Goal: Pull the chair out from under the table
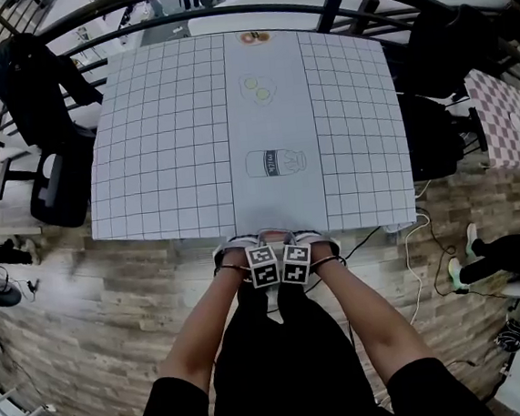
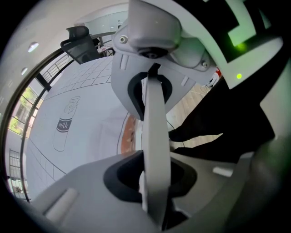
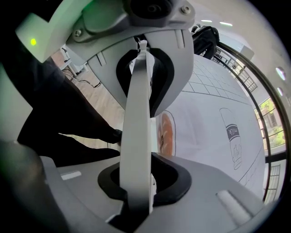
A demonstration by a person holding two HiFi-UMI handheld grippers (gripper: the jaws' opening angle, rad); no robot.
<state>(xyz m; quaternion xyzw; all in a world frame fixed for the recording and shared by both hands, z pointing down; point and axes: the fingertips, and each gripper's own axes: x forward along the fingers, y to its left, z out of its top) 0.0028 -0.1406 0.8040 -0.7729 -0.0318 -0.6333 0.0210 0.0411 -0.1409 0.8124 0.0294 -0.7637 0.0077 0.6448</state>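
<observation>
Legs: black trousers squared to the near edge, feet just short of it, likely so as to face the surface head-on.
Left claw: aimed down just off the near edge, blades drawn together, nothing between them.
Right claw: right beside the left one, also aimed down, blades together and empty. Reads as a rest pose rather than a grip.
Floor: wood planks, with cables trailing at the right.
Surface: covered by a gridded white sheet, so from above anything tucked beneath stays hidden.
Drawings: orange oval at the near edge, milk bottle mid-sheet, two eggs beyond.
Chair: none showing at the near edge. Black office chair just beside the left edge, second black chair close against the right edge. Cannot tell which is meant.
Task stage: judged not begun, with neither claw near a backrest.
Next move: probably a step round to one side, then claws opened wide enough to take a chair back.
</observation>
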